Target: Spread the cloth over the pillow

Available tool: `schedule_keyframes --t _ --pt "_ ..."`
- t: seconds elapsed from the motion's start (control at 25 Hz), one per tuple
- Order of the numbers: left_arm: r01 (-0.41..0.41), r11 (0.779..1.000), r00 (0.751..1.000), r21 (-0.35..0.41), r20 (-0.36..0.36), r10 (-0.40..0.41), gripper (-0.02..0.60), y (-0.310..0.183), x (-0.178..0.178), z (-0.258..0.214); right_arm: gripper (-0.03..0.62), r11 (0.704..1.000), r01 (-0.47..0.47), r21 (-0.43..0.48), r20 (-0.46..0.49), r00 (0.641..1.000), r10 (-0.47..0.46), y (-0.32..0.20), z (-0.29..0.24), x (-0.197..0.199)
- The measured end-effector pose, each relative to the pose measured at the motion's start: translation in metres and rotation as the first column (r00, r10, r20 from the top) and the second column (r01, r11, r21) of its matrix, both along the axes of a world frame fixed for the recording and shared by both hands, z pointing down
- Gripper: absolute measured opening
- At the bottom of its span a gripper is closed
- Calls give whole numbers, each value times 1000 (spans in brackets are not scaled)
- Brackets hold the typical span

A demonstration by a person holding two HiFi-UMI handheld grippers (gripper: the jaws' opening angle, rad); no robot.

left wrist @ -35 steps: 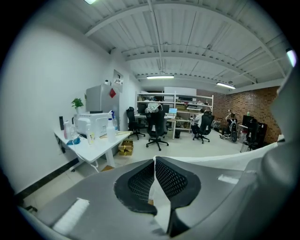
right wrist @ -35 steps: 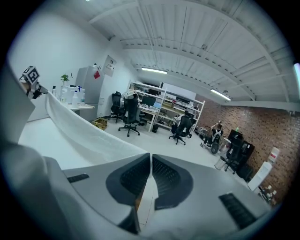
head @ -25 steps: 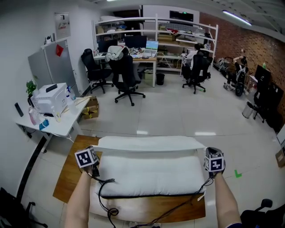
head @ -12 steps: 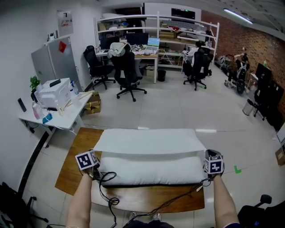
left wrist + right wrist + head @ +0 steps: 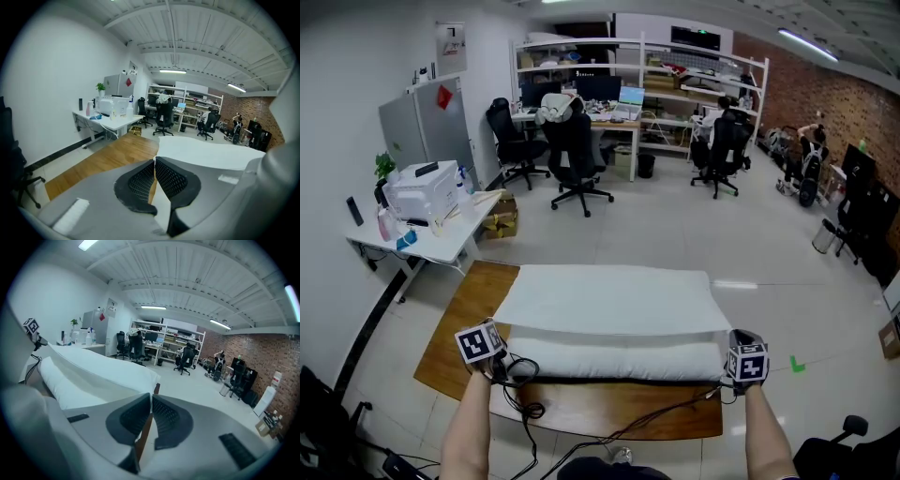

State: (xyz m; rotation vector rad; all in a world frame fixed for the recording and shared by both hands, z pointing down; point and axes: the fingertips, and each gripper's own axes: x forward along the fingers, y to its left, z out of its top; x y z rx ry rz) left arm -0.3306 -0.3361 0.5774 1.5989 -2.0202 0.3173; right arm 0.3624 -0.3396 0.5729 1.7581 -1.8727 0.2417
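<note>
In the head view a white pillow [image 5: 614,357] lies lengthwise on a wooden table [image 5: 609,411]. A white cloth [image 5: 607,298] covers its top and far side, and a strip of pillow shows along the near side. My left gripper [image 5: 490,349] is at the pillow's left end and my right gripper [image 5: 742,364] at its right end. In the left gripper view the left gripper [image 5: 154,162] is shut on a thin edge of the cloth [image 5: 206,151]. The right gripper [image 5: 150,398] in its own view is likewise shut on the cloth [image 5: 101,366].
Black cables [image 5: 523,405] trail from both grippers across the table's near edge. A white side table [image 5: 431,234] with a printer and bottles stands at the left. Office chairs [image 5: 572,155] and desks fill the back of the room.
Both grippers have drawn back toward me and the cloth's near edge has come with them, so it now covers more of the pillow.
</note>
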Motion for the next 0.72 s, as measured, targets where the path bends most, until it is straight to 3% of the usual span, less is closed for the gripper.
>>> schedule_keyframes --t 0.72 --pt "-33 999 999 -37 -24 32 18 61 2 21 31 997 -66 -46 25 997 67 72 23 3"
